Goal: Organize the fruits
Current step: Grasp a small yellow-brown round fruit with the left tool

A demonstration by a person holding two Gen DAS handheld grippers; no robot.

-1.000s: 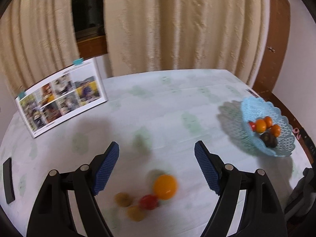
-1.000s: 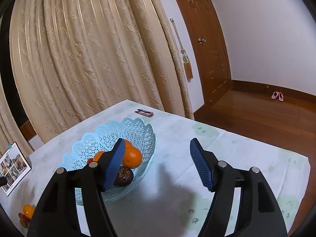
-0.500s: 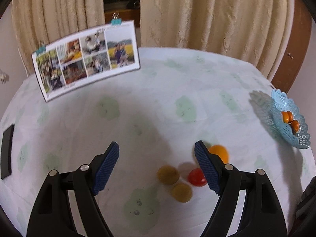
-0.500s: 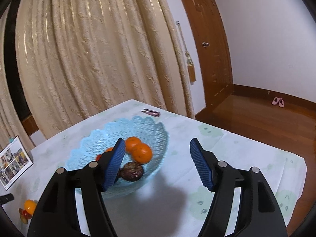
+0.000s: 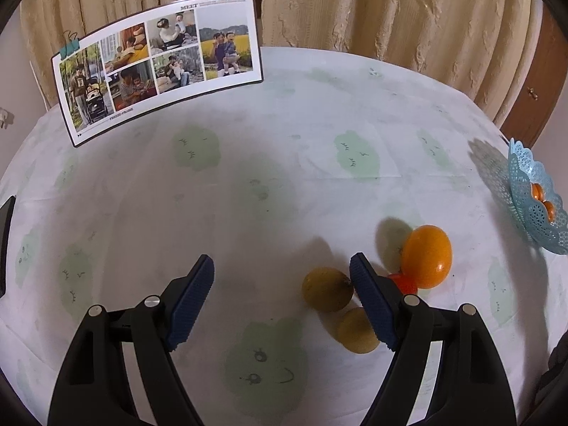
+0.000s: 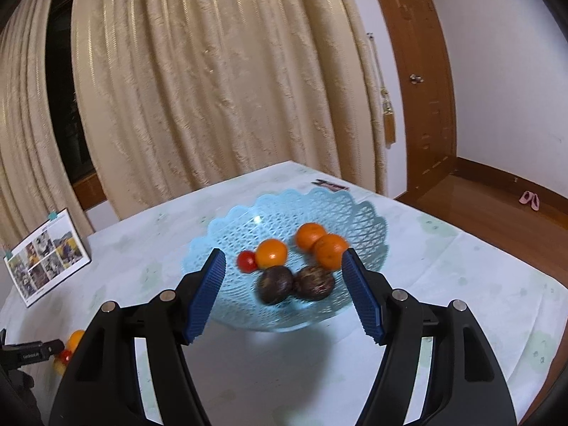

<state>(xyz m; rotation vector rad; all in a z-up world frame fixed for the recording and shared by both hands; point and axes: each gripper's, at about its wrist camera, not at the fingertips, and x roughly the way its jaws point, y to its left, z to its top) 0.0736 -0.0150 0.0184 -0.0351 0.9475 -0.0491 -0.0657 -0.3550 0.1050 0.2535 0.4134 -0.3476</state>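
In the basket: three oranges, a tomato and two dark fruits, so that half looks sorted.
Left on the table: big orange, small tomato, two yellow fruits huddled together.
Left gripper: fingers apart, empty, beside that bunch.
Right gripper: fingers apart, nothing held, facing the basket.

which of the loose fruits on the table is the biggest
The bright orange one, farthest right of the cluster. It is clearly larger than the two dull yellow-brown fruits and the small red one beside it.
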